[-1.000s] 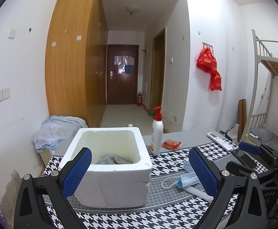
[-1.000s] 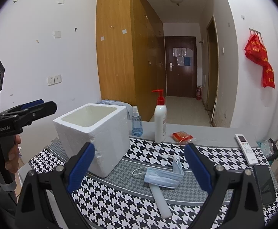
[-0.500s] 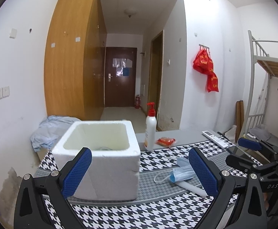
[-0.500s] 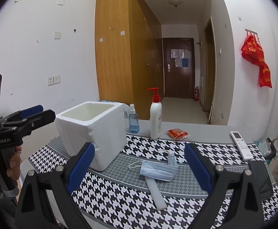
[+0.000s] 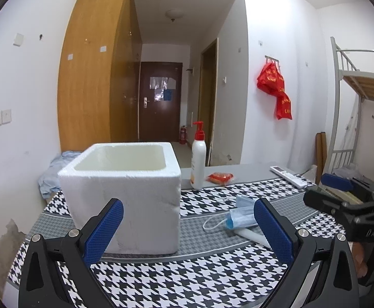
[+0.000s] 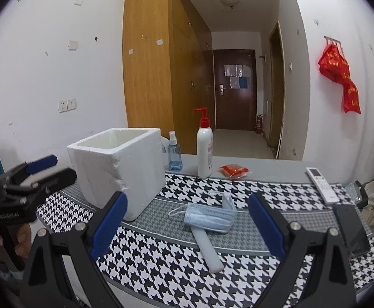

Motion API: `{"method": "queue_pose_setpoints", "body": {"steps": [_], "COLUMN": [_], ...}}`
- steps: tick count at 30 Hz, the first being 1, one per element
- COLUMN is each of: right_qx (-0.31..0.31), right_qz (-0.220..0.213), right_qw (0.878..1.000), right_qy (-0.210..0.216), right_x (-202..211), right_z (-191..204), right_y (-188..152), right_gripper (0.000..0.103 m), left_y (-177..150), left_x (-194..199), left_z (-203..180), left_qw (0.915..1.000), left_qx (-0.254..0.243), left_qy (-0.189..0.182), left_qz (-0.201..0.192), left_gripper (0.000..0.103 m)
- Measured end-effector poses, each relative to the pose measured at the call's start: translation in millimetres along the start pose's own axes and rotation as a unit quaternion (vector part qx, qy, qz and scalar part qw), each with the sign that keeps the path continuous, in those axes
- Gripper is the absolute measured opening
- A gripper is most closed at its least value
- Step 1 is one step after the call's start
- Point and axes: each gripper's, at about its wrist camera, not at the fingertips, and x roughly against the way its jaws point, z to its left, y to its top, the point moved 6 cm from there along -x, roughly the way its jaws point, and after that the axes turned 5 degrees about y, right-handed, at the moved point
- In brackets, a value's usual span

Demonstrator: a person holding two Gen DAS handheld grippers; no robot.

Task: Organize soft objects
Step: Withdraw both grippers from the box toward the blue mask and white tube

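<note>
White foam box [image 5: 125,195] is now viewed lower; both grippers, left gripper [image 5: 187,228] and right gripper [image 6: 187,225], are released, masks [image 6: 208,217] unpicked.

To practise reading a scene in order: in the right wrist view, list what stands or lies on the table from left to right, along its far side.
Foam box → blue spray bottle → white pump bottle → red packet → white remote control.
</note>
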Motion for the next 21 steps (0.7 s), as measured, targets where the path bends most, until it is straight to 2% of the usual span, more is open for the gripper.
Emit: {"method": "queue_pose_setpoints", "body": {"steps": [5,16,21], "right_qx": [-0.011,-0.034,-0.038], "right_qz": [-0.003,0.011,0.014], "right_qw": [1.000,0.999,0.999], "right_qy": [-0.004,-0.021,-0.027], "right_x": [-3.6,-20.6,-20.8], "right_z": [-3.4,-18.4,-25.8], "right_y": [-5.6,-21.5,-24.0], "right_gripper": [0.097,0.097,0.097], "left_y": [-14.3,-31.0,-31.3], "left_x": [-5.3,-23.4,-27.7], "left_z": [-3.3,-2.2,-7.5], "left_qw": [0.9999,0.9994,0.9989], "left_qx": [0.003,0.002,0.004], "left_qy": [-0.008,0.005,-0.009], "left_qz": [0.009,0.036,0.045], "left_gripper": [0.102,0.102,0.102]}}
